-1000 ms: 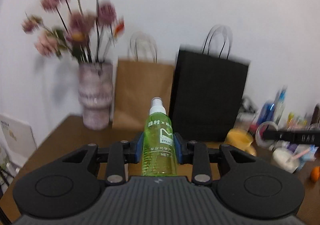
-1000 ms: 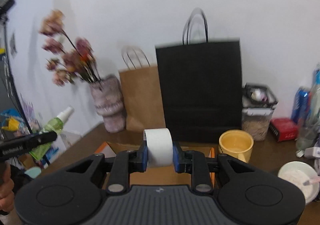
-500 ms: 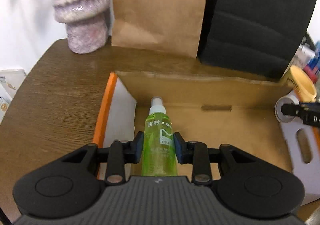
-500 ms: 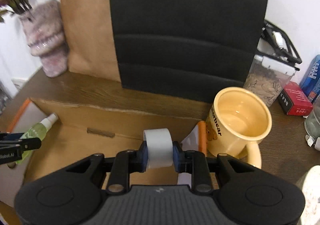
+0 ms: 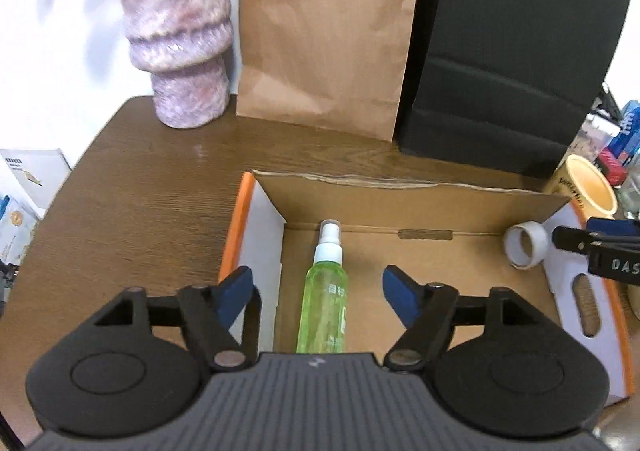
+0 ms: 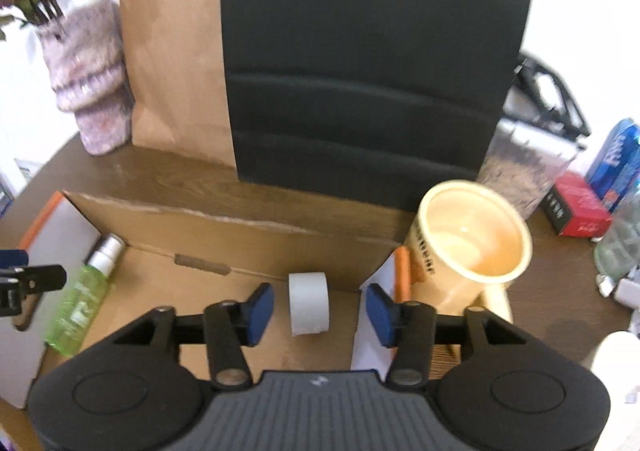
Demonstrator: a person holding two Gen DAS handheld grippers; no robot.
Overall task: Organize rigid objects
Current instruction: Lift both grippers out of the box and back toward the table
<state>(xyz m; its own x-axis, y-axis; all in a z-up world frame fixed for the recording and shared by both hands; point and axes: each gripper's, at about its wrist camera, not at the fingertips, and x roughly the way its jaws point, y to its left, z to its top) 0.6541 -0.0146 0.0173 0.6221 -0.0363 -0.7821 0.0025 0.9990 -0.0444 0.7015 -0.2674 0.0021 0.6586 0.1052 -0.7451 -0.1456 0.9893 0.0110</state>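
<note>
green bottle [image 5: 325,303] base hidden behind left gripper [image 5: 320,283], jaws opening.

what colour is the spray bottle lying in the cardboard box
The spray bottle is translucent green with a white pump top, clearest in the left wrist view.

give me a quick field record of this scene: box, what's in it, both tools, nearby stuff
box: open cardboard box on wooden table
spray bottle: green spray bottle lying in box, left side
tape: white tape roll on edge in box, right side
left tool: left tool opening, pads clear of bottle
right tool: right tool opening, pads clear of tape
nearby: yellow mug, brown paper bag, black paper bag, vase
</note>
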